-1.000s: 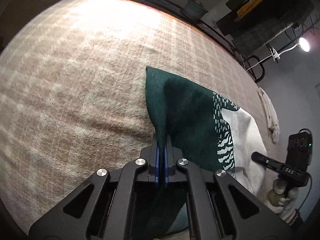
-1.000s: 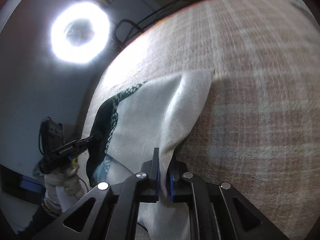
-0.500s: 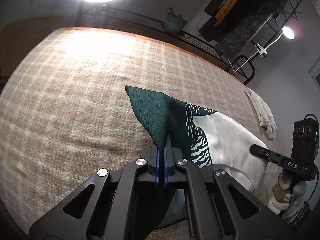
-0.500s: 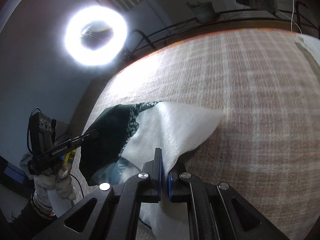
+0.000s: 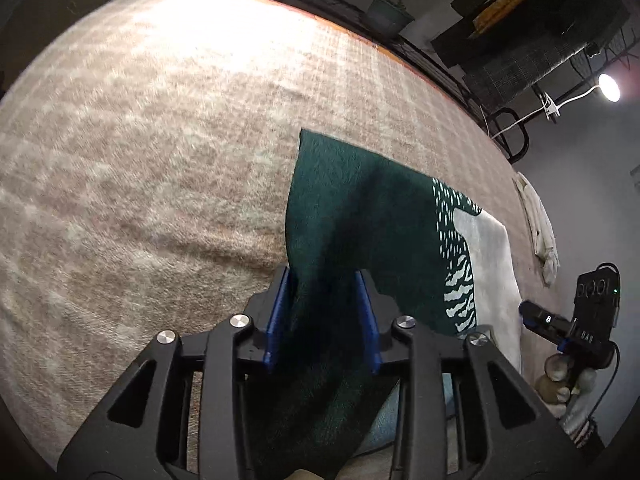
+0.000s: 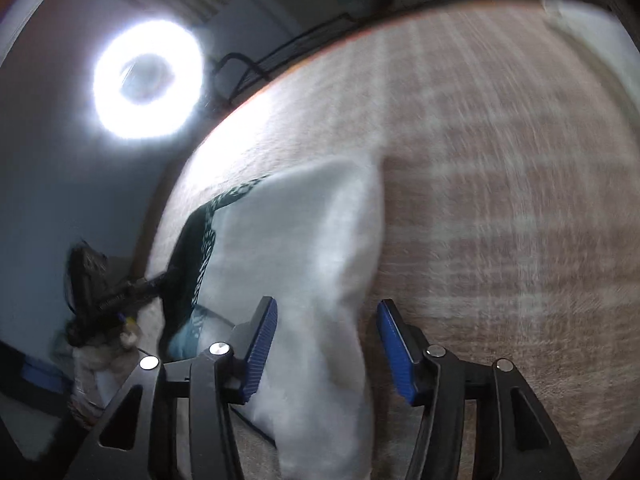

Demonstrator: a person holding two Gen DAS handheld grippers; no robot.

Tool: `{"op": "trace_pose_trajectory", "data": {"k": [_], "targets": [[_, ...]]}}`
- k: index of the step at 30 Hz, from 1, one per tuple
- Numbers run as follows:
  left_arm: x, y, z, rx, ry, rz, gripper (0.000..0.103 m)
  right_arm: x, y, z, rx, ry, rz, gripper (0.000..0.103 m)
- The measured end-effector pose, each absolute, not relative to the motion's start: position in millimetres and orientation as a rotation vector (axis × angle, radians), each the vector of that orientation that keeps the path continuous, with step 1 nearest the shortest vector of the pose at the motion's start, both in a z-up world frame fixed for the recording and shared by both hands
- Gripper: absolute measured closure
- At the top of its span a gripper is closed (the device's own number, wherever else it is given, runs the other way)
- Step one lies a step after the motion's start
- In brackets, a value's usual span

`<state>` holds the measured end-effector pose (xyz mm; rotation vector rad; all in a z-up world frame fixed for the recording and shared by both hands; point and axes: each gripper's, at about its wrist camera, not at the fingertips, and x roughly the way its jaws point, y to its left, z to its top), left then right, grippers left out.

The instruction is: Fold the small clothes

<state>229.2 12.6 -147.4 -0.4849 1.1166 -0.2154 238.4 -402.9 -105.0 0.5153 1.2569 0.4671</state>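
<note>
A small garment, dark green (image 5: 360, 216) at one end and white (image 6: 304, 232) at the other, lies on a beige checked blanket (image 5: 160, 140). My left gripper (image 5: 322, 280) is open, its blue pads apart with the green cloth's edge lying loose between them. My right gripper (image 6: 326, 312) is open too, with the white end lying between its pads. The right gripper shows at the right edge of the left wrist view (image 5: 560, 328); the left one shows blurred in the right wrist view (image 6: 108, 292).
A second white cloth (image 5: 540, 224) lies bunched at the blanket's far right edge. A ring light (image 6: 146, 80) shines past the blanket's edge. A metal bed frame (image 5: 440, 68), a potted plant (image 5: 390, 8) and a clip lamp (image 5: 608, 88) stand behind.
Both grippers were shut on the garment's ends half a second ago; both have now opened and let the cloth go. The right wrist view is blurred by motion.
</note>
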Motion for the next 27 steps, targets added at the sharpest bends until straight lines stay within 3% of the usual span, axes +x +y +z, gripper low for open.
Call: {"op": "trace_pose_trajectory", "data": {"k": [2, 4, 5, 6, 10, 19, 27], "targets": [[230, 9, -147, -0.499, 1.111, -0.232, 0.064, 242, -412, -110, 0.601, 1.24, 0.49, 0.05], [233, 3, -148, -0.491, 1.112, -0.244, 0.064, 245, -414, -116, 0.671, 1.231, 0.517, 0.062], [234, 0, -147, -0.475, 1.107, -0.236, 0.074, 248, -413, -122, 0.707, 1.252, 0.536, 0.075], [237, -5, -148, -0.456, 1.113, -0.224, 0.098, 249, -407, -130, 0.725, 1.274, 0.539, 0.083], [238, -18, -142, -0.393, 1.093, -0.173, 0.101, 254, -381, -117, 0.582, 1.263, 0.508, 0.098], [220, -46, -94, -0.277, 0.964, -0.2, 0.102, 241, -356, -47, 0.372, 1.12, 0.485, 0.101], [215, -65, -76, -0.279, 0.955, -0.25, 0.102, 233, -369, -32, 0.354, 1.105, 0.457, 0.102]]}}
